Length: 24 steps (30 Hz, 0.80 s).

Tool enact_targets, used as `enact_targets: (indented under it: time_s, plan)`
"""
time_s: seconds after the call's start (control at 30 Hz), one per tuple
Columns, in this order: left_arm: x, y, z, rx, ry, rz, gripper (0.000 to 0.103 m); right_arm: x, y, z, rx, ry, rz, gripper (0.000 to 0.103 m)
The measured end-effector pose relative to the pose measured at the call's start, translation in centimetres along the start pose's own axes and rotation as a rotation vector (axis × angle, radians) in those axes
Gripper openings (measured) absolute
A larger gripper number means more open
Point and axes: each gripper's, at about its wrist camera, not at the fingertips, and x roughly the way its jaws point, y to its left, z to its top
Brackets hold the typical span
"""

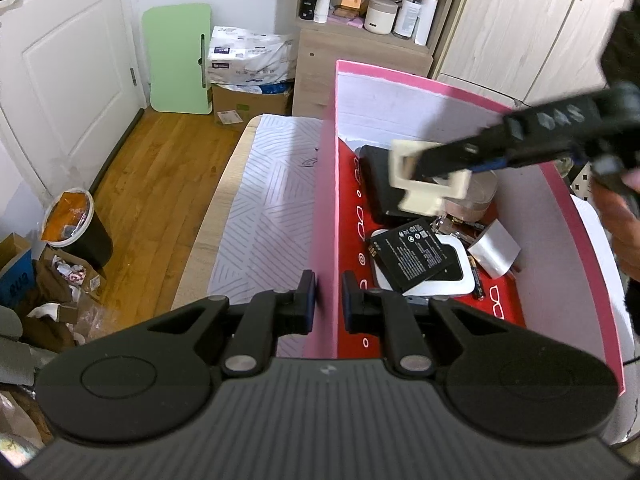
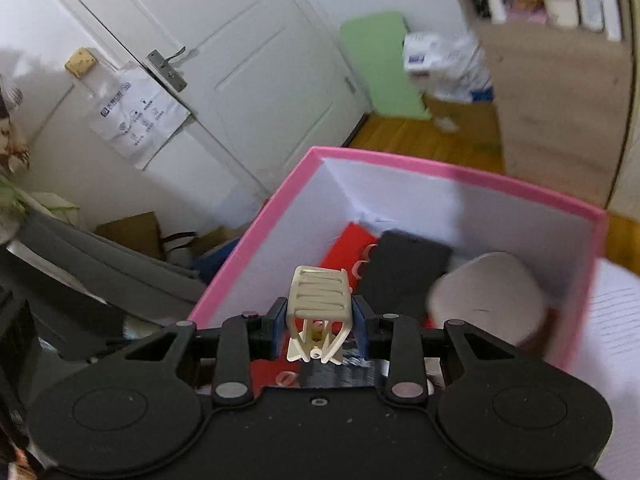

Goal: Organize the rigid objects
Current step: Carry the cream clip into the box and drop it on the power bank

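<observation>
A pink box (image 1: pixel 324 200) with a red floor stands on the table. My left gripper (image 1: pixel 328 298) is shut on its left wall near the front corner. My right gripper (image 2: pixel 320 326) is shut on a cream plastic clip (image 2: pixel 320 300) and holds it over the inside of the box; the clip also shows in the left wrist view (image 1: pixel 424 184), above the contents. Inside lie a black case (image 1: pixel 380 176), a black battery (image 1: pixel 412 254) on a white device (image 1: pixel 440 284), a silver tape roll (image 1: pixel 494 250) and a pinkish round tin (image 2: pixel 488 296).
A white patterned mat (image 1: pixel 264 208) covers the table left of the box. A bin (image 1: pixel 76 228) and cardboard clutter sit on the wooden floor at the left. A shelf unit (image 1: pixel 360 40) and cupboards stand behind. A white door (image 2: pixel 200 80) is at the far left.
</observation>
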Motion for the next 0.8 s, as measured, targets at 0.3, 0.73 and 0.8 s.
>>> enact_targets:
  time_s: [0.3,0.73,0.8]
  plan:
    - [0.1,0.1,0.1,0.002,0.001,-0.013,0.012,3.2,-0.1,0.0,-0.017,0.056,-0.135,0.05]
    - [0.2,0.1,-0.1,-0.01,0.0,-0.006,0.012,-8.2,0.7,-4.9,-0.175,-0.243,-0.164,0.073]
    - [0.1,0.0,0.0,-0.002,0.003,-0.002,0.012,-9.9,-0.4,-6.9,-0.18,-0.27,-0.192,0.073]
